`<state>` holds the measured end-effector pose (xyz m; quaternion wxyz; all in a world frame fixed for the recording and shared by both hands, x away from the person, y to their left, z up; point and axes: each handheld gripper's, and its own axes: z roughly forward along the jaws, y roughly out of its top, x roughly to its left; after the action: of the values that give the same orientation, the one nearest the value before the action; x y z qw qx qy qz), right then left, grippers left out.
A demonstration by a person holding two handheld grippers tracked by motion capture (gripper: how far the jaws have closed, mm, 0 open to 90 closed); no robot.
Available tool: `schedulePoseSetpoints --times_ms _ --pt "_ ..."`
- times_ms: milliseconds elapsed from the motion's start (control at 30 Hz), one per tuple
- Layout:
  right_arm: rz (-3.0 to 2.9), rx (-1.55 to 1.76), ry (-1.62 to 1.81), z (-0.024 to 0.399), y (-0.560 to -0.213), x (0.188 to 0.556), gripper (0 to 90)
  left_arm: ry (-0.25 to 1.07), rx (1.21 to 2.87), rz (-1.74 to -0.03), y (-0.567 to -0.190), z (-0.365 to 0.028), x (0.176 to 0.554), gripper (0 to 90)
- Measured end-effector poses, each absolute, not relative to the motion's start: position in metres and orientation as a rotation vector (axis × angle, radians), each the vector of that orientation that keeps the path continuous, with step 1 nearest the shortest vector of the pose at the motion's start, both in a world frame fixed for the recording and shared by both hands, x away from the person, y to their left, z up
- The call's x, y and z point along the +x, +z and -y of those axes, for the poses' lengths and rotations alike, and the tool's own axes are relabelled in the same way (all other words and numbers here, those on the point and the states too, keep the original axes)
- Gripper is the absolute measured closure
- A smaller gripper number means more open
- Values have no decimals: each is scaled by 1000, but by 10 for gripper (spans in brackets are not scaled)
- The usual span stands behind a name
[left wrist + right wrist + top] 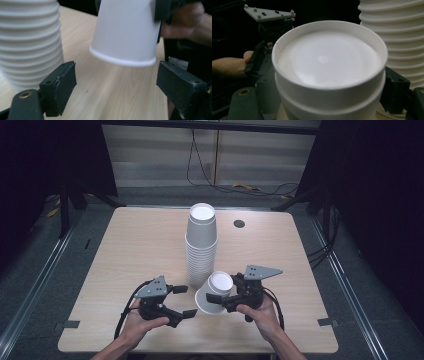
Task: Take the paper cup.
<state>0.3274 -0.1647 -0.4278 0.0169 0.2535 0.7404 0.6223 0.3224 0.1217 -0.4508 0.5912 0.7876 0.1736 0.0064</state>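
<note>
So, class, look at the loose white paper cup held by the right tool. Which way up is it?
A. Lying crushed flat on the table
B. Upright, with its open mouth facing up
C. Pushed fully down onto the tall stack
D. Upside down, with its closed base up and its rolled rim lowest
D: the right tool grips the paper cup upside down, closed base up, its rolled rim lowest in the left gripper view, beside the tall stack.
</note>
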Motion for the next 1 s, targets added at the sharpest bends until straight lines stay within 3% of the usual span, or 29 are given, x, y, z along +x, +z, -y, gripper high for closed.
schedulePoseSetpoints --times_ms 400,767,1000 --pt "-2345 741 1967 151 -434 323 209 -35 1822 -399 -456 -110 320 155" --pt "-2388 718 2016 135 -441 319 211 -73 1849 -396 -463 -100 319 48" --pt "-2365 739 2091 129 -442 317 210 -86 1845 -381 -464 -98 317 62"
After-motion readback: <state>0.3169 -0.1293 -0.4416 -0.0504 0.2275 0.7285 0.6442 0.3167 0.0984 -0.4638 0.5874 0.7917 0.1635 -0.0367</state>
